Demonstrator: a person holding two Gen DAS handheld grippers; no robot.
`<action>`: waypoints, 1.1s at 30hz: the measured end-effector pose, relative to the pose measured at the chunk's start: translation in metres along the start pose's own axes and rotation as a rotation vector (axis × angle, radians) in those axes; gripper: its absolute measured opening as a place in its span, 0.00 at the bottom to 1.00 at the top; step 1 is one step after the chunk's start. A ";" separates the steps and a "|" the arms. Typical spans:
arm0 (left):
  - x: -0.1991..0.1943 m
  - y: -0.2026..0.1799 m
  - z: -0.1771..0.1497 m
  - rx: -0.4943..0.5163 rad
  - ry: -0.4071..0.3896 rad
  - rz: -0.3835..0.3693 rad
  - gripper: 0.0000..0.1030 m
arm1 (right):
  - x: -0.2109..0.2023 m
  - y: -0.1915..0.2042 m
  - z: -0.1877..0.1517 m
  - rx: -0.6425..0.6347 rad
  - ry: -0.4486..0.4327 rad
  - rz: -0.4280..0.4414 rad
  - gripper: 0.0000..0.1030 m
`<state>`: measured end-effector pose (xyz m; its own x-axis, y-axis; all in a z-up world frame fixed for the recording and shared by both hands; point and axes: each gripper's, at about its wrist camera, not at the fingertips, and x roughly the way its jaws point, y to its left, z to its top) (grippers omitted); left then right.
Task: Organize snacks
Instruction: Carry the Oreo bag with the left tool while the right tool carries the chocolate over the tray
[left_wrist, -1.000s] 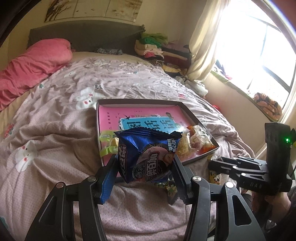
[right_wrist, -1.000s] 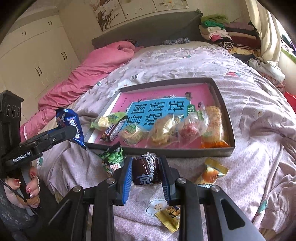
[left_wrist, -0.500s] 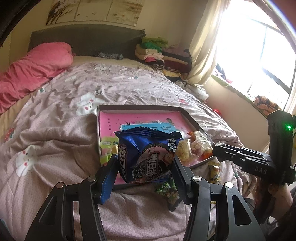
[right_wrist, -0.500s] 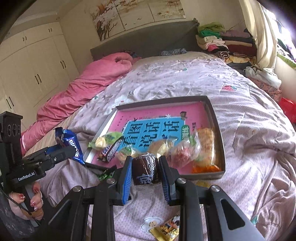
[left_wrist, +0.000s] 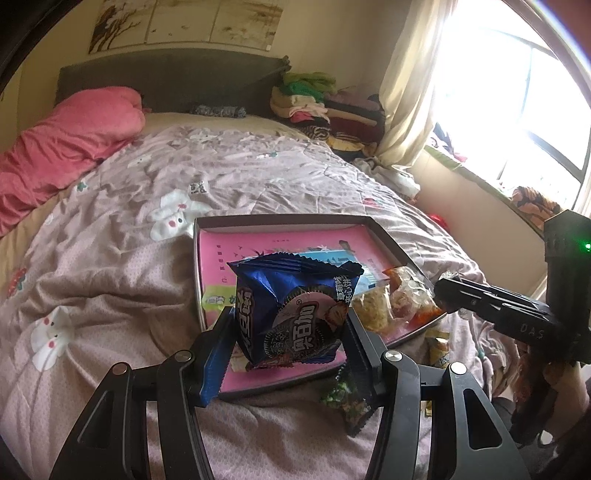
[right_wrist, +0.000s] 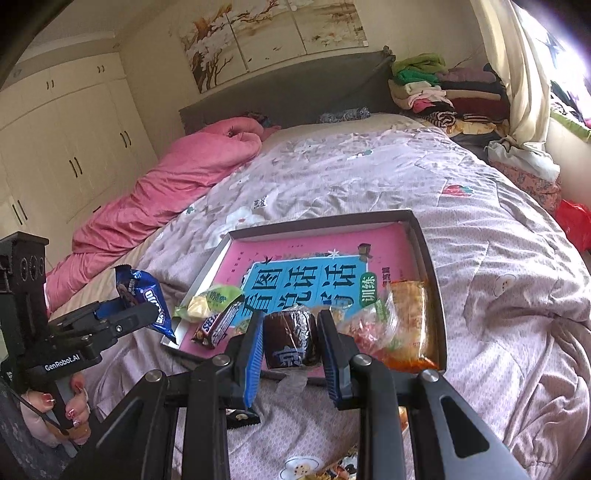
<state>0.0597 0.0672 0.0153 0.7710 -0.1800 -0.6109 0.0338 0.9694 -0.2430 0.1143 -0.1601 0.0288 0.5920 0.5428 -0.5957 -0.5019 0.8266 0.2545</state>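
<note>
Jaws around upright blue packet (left_wrist: 295, 314)

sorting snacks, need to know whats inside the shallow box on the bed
In the shallow box: a pink book, a chocolate bar, a green packet, clear-wrapped snacks. Its near edge is covered.

"GenRobot.AI" is showing in white on the left gripper (right_wrist: 110, 325) at lower left. "DAS" is showing on the right gripper (left_wrist: 491, 302) at right. Large Chinese characters are showing on the pink-and-blue book cover (right_wrist: 306, 273) inside the tray (right_wrist: 432, 266); the blue cookie packet (left_wrist: 295, 314) is bearing Chinese lettering.
</note>
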 end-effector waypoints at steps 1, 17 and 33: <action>0.002 0.000 0.000 -0.001 0.004 0.001 0.56 | 0.000 -0.001 0.001 0.003 -0.003 -0.001 0.28; 0.030 0.003 0.003 0.007 0.069 -0.006 0.56 | 0.009 -0.014 0.012 0.032 -0.025 -0.017 0.28; 0.063 -0.001 -0.004 0.027 0.148 -0.029 0.56 | 0.045 -0.015 -0.001 -0.022 0.041 -0.087 0.28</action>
<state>0.1054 0.0544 -0.0259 0.6674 -0.2288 -0.7087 0.0734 0.9672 -0.2430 0.1477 -0.1484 -0.0029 0.6080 0.4625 -0.6453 -0.4642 0.8665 0.1837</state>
